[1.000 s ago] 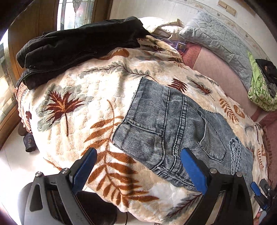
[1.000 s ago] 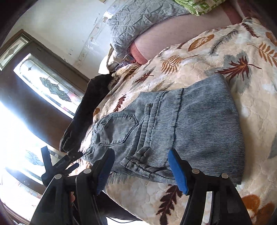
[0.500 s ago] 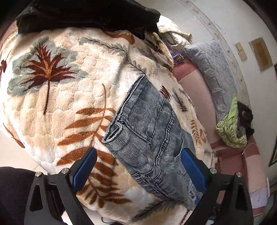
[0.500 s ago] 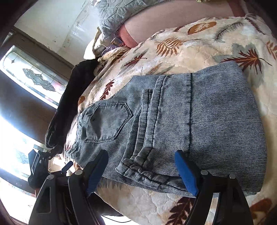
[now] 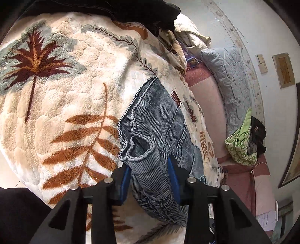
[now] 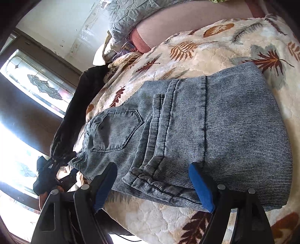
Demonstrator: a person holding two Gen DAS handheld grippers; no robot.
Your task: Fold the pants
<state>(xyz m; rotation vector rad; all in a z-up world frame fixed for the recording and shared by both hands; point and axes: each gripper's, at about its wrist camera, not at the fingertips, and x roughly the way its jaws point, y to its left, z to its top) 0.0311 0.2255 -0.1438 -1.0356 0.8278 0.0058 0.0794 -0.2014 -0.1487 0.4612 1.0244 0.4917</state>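
- Your left gripper point(image 5: 150, 174) sits at the bottom centre of the left wrist view, its jaws closing, with a bunched corner of the jeans point(image 5: 159, 142) between the two blue pads point(image 5: 125, 180).
- The denim fills the gap from pad to pad and the cloth puckers up just above them, so the pads are pressing on it: your left gripper is clenched on the jeans.
- The jeans lie folded on the leaf-print blanket point(image 5: 65, 93), running from the centre of that view down to the lower right; a rolled hem opening gapes just above the pads.
- In the right wrist view your right gripper point(image 6: 153, 185) stands at the bottom with its jaws spread wide, one blue pad at lower left and the other at lower right.
- The near edge of the jeans point(image 6: 215, 131) lies between those pads, but there is clear space on each side; that gripper is released and holds nothing.
- In this view the jeans fill the centre, a back pocket point(image 6: 116, 129) showing at centre left and a folded leg panel at centre right, flat on the blanket point(image 6: 206, 48).
- Your left gripper point(image 6: 50, 169) shows small at the left edge of the right wrist view, beside the far corner of the jeans.
- A dark jacket point(image 5: 112, 9) lies across the top of the left wrist view; a grey pillow point(image 5: 230, 78) sits at upper right.
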